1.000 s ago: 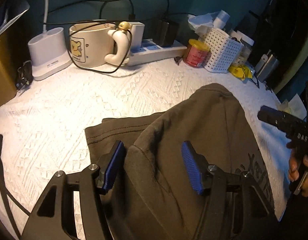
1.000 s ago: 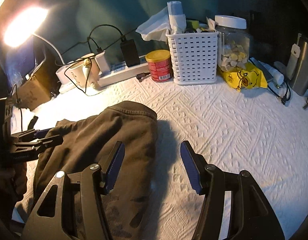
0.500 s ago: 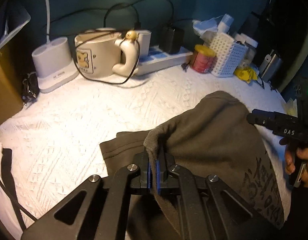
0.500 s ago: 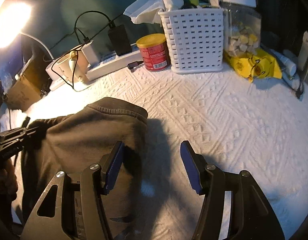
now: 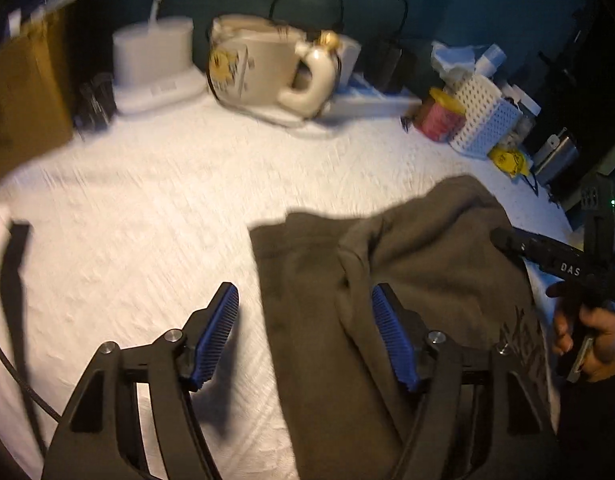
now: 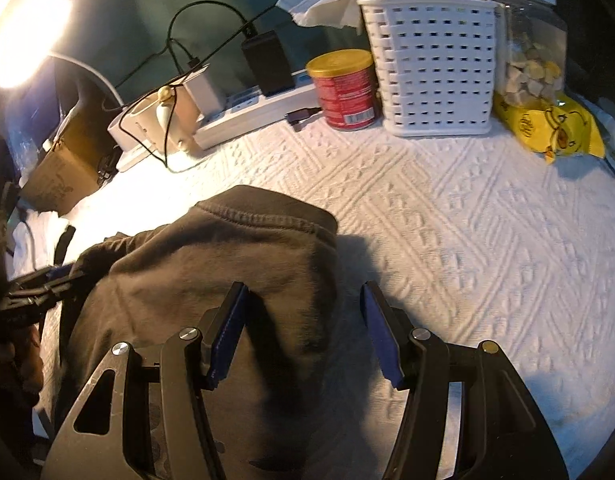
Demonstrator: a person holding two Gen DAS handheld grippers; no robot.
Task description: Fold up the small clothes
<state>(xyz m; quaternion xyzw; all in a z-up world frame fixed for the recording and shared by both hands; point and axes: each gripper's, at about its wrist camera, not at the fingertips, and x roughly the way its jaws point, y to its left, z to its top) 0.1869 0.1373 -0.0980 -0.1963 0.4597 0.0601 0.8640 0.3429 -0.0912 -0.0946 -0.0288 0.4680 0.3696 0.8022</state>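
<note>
The white patterned cloth covers the whole work surface, giving a flat bed for folding. The clutter is pushed to the back edge, likely to keep the middle free: a white basket, a red can, a power strip and a cream mug.

The dark olive garment lies near the front of the cloth, partly doubled over, its upper layer humped and its stitched hem turned toward the back. A lower layer shows flat at its left side in the left wrist view.

The left gripper has just been opening; its blue pads now stand well apart, the right one against the fold's edge, the left one over bare cloth, and nothing is pinched. It looks like a release after laying that edge down.

The right gripper is wide open too, straddling the garment's right edge without gripping, probably poised to take it for the next fold.
</note>
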